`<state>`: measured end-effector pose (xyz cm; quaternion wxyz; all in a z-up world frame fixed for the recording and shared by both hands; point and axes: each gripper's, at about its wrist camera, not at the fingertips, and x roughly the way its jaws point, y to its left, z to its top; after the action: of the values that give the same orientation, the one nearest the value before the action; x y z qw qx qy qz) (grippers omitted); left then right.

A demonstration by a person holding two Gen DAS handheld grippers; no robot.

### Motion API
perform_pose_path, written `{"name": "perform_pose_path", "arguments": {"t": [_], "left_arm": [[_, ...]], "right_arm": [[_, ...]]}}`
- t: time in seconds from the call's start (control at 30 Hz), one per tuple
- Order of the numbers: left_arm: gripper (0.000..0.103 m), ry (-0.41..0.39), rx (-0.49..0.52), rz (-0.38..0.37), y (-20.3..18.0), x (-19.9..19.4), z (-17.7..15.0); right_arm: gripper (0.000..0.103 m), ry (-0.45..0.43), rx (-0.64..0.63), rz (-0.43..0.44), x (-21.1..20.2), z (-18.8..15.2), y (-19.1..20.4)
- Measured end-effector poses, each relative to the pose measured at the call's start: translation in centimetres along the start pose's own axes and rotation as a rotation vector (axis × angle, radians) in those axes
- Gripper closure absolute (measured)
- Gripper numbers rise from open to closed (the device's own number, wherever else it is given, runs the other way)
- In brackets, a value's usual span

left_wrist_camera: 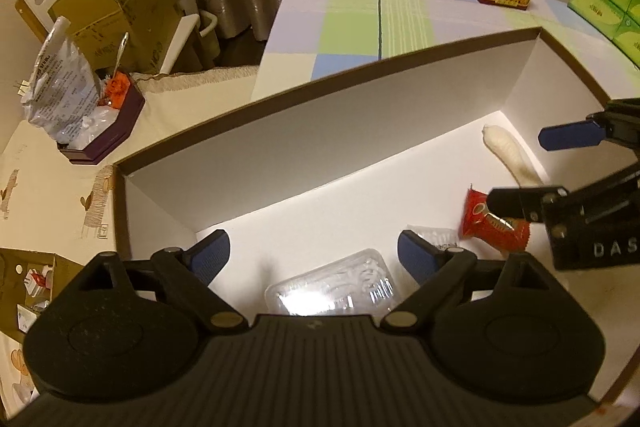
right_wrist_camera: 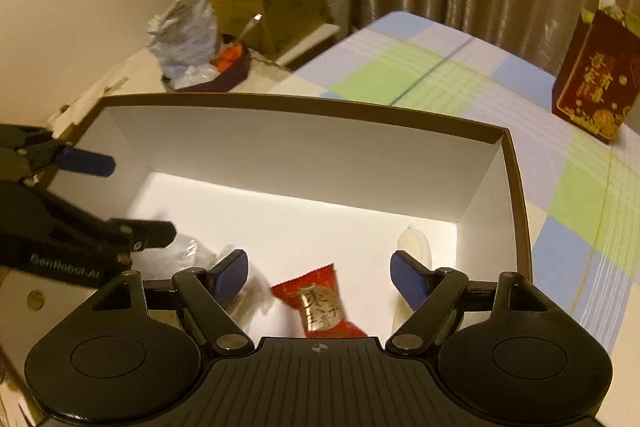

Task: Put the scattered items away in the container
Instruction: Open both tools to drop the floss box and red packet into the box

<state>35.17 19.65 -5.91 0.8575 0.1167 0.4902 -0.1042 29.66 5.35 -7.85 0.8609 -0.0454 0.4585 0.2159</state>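
Cardboard box (left_wrist_camera: 360, 65), brown-rimmed with white inner walls, stands on the tabletop just beside the checked bed cover (left_wrist_camera: 360, 15). Toward its left end a clear plastic tray (left_wrist_camera: 332, 287) lies on the box floor, under the left gripper (left_wrist_camera: 314, 255), whose blue fingers are spread wide and hold nothing. Bare white floor runs from there along the far wall. Farther right lies a red snack packet (right_wrist_camera: 320, 303), then a white pouch (right_wrist_camera: 416, 247) near the right wall. The right gripper (right_wrist_camera: 320, 275) hangs above the packet, its fingers spread apart and empty.
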Motion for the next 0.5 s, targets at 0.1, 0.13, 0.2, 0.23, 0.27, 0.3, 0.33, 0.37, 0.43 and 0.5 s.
{"name": "perform_pose_path", "arguments": {"t": [0.1,0.13,0.2,0.23,0.27,0.3,0.33,0.37,0.43,0.5], "left_arm": [[0.01,-0.008,-0.009,0.006,-0.1,-1.0,-0.3],[0.009,-0.009,-0.015,0.009,-0.1,-1.4,-0.4],[0.009,-0.01,-0.028,0.018,-0.1,-2.0,-0.6],[0.009,-0.011,-0.037,0.023,-0.1,-2.4,-0.8],[0.008,-0.011,-0.046,0.026,-0.1,-2.7,-0.9],[0.008,-0.011,-0.053,0.026,-0.1,-3.0,-0.9],[0.008,-0.012,-0.059,0.026,-0.1,-3.4,-1.0],[0.008,-0.015,-0.061,0.027,-0.2,-3.7,-1.2],[0.007,-0.027,-0.065,0.034,-0.3,-4.6,-1.3],[0.007,-0.038,-0.07,0.037,-0.4,-5.4,-1.4]], "right_arm": [[0.02,-0.003,-0.016,-0.003,-1.0,-0.8,0.4],[0.017,-0.003,-0.022,-0.005,-1.3,-1.0,0.6],[0.014,-0.007,-0.031,-0.014,-1.9,-1.6,1.0],[0.012,-0.013,-0.035,-0.019,-2.2,-1.8,1.2],[0.009,-0.017,-0.037,-0.025,-2.5,-1.9,1.4],[0.006,-0.024,-0.038,-0.035,-2.8,-2.1,1.6],[0.004,-0.033,-0.039,-0.047,-3.1,-2.2,1.8],[0.002,-0.042,-0.041,-0.055,-3.4,-2.2,2.0],[0.002,-0.064,-0.044,-0.073,-4.1,-2.4,2.4],[0.002,-0.095,-0.046,-0.102,-4.8,-2.5,2.8]]}}
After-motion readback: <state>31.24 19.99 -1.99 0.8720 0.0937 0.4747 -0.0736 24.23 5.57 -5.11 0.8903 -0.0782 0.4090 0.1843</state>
